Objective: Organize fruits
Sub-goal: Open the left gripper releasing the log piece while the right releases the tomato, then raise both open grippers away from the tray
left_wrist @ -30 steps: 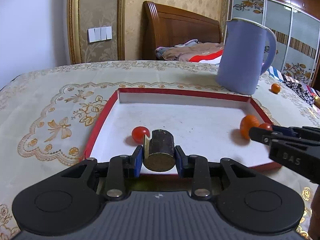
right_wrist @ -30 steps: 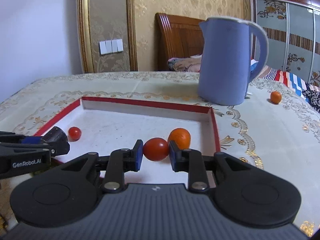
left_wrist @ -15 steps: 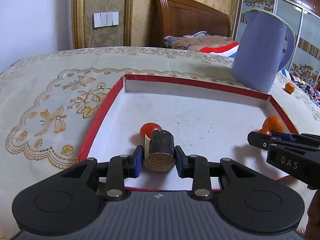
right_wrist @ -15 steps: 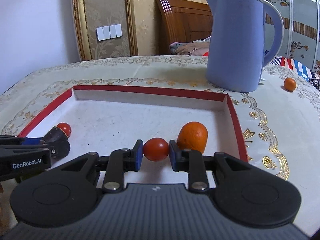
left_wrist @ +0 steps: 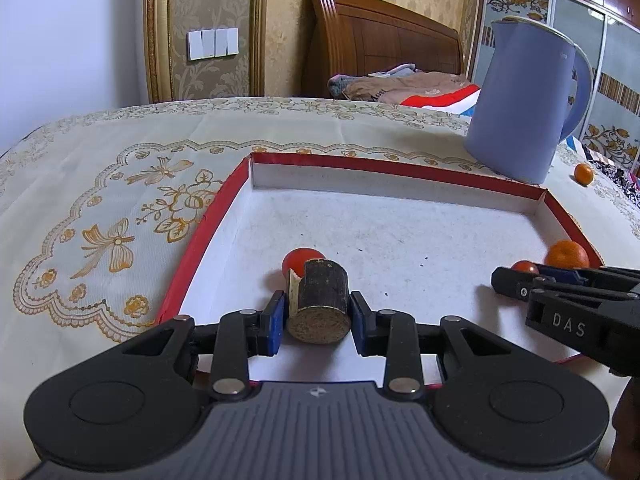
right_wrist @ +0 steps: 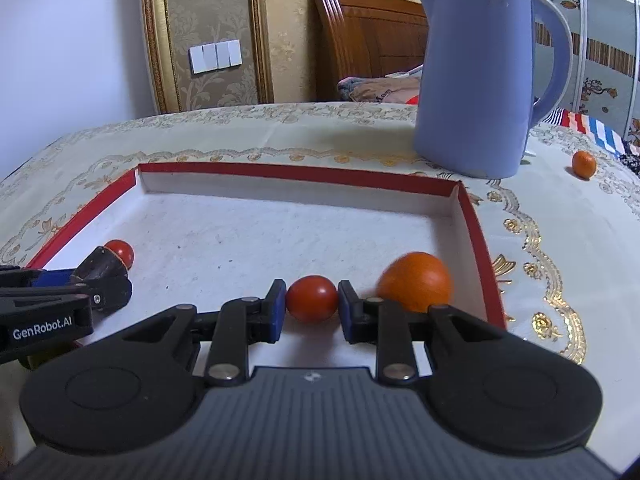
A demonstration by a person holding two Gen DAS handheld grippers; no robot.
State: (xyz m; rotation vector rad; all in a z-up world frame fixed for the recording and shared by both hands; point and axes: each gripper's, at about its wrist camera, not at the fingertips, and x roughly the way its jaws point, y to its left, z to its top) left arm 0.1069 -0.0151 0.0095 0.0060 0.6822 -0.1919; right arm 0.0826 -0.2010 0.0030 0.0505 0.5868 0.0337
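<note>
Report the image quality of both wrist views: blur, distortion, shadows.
Left wrist view: sharp, with fisheye bending of the table edge; dark corners at top right; soft shadow under the held dark cylinder. Right wrist view: mostly sharp, but the orange in the tray is smeared; the kettle bulges near the frame edge.

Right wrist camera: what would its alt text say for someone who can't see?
The right gripper clamps a small red tomato just above a red-edged tray, beside an orange. A blue jug stands behind.
</note>
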